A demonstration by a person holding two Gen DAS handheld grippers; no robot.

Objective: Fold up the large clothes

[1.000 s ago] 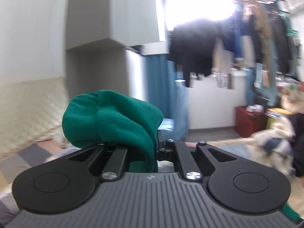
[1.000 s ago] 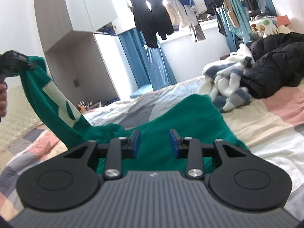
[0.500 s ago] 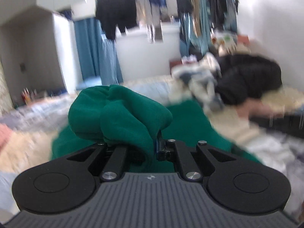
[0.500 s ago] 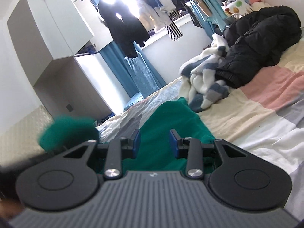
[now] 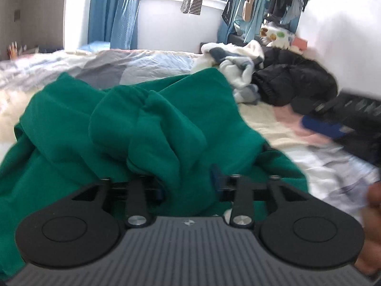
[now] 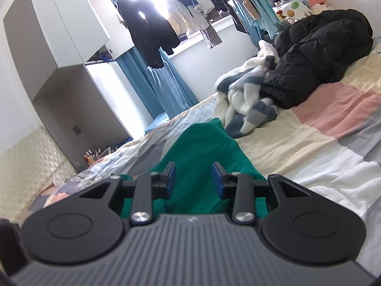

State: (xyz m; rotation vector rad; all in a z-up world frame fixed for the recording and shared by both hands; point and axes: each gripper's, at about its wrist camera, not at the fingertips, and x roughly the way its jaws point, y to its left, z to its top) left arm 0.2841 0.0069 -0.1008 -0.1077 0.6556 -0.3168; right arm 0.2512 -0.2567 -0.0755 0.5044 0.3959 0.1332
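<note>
- The green garment [image 5: 78, 128] lies on the patchwork bedspread [image 6: 316, 138]. It is bunched into thick folds near the camera and runs away in a long strip toward the far edge of the bed.
- Left gripper [image 5: 188, 186]: the jaws stand moderately apart with a thick wad of green cloth filling the gap and spilling over the top. The blue pad on the right side shows clear of the fabric, so I judge the cloth is lodged between the jaws and not pinched. A firm grip cannot be confirmed.
- That wad sits low over the body of the garment, which fits a carried edge being laid back across the rest to form a fold.
- Right gripper [image 6: 194, 182]: the jaws are spread wide and hold nothing. Green cloth lies beneath and beyond the fingertips. Whether they touch it cannot be told.
- From the left wrist view the right gripper appears as a blurred dark shape just beside the garment's right edge, probably placed to steady or take that side.
- Off to the far right, well apart from the work, lie a white-and-blue blanket [image 6: 247, 100] and a black padded jacket [image 6: 319, 54], touching each other.
- Judgement: the fold is at an early stage. The garment is heaped, not squared.
</note>
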